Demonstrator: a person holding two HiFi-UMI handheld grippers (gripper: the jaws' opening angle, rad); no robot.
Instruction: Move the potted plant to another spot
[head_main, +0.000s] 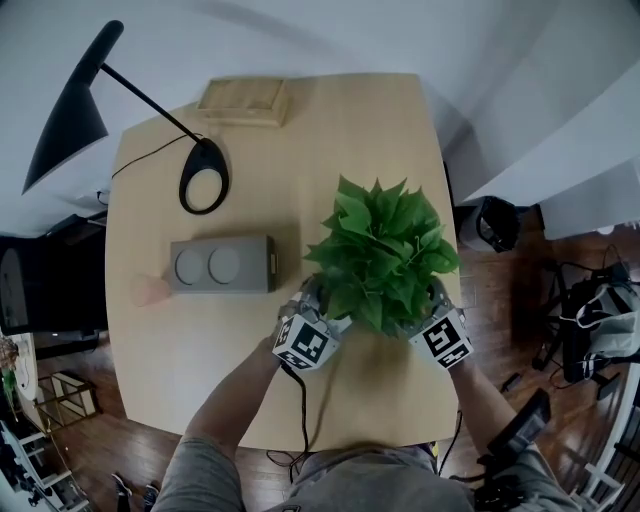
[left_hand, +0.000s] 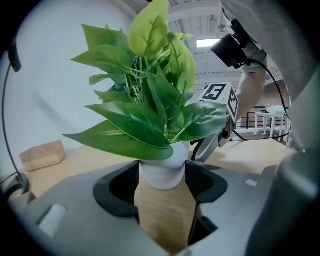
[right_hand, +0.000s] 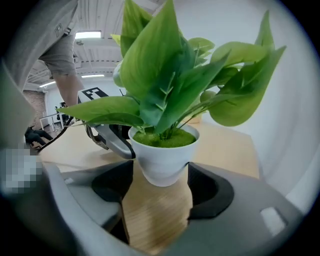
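Near the front edge of the table (head_main: 200, 350), right of its middle, the plant (head_main: 380, 255) stands upright in its white pot (right_hand: 162, 157), resting on the wood. It has not been lifted, so the move looks to be at the grasping stage.

What the grasp turns on is that the pot sits between the two tools, which face each other across it. The left gripper (left_hand: 162, 182) comes at it from the person's left and the right gripper (right_hand: 160, 185) from the right. Each has the pot straight ahead, on its own centre line. From the left gripper view the other tool shows just behind the pot. Neither hand is clearly nearer; both are close in under the leaves (head_main: 350, 290).

Both tools have their jaws spread wide. In each gripper view the lower part of the pot sits at the mouth, between the tips of the dark pads, with bare wood further back in the gap. I cannot see either pair of pads pressing on the pot, so I judge that neither tool grips anything yet.

The pot's axis is vertical and its wall tapers toward the base, so a squeeze low down could slip; pushing further in first seems wiser. A grey box (head_main: 222, 264) and a lamp (head_main: 75, 110) stand well apart to the left
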